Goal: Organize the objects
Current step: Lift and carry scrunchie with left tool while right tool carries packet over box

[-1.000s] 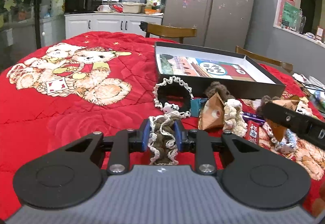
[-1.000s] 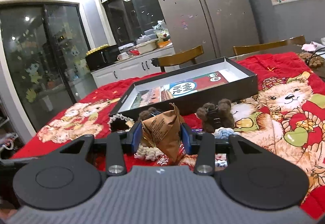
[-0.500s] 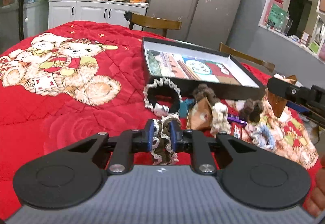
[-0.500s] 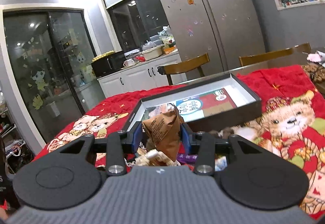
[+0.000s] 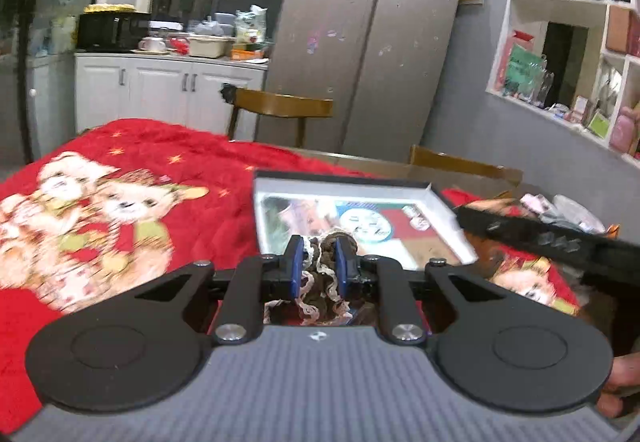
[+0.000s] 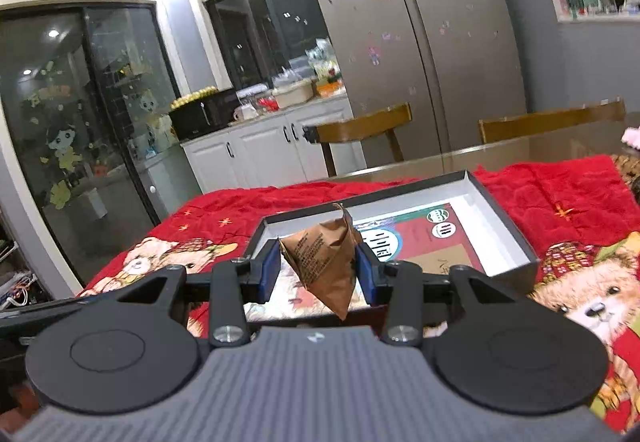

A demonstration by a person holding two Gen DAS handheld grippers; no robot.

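Observation:
My left gripper [image 5: 319,262] is shut on a brown scrunchie with white lace trim [image 5: 322,274], held in the air just before the near edge of the open black box [image 5: 344,183]. My right gripper [image 6: 318,270] is shut on a brown triangular paper packet [image 6: 324,262], held above the near left part of the same box [image 6: 504,226], whose floor bears a printed picture. The right gripper's black body [image 5: 560,242] crosses the right side of the left wrist view.
The table is covered by a red quilt with bear prints [image 5: 120,209]. Wooden chairs [image 5: 280,107] stand behind the table, with a grey fridge [image 5: 360,41] and white cabinets [image 5: 160,89] beyond. The pile of loose items is hidden below both grippers.
Both grippers have risen and moved forward toward the box with their loads. The pile of scrunchies and packets on the quilt has dropped out of view.

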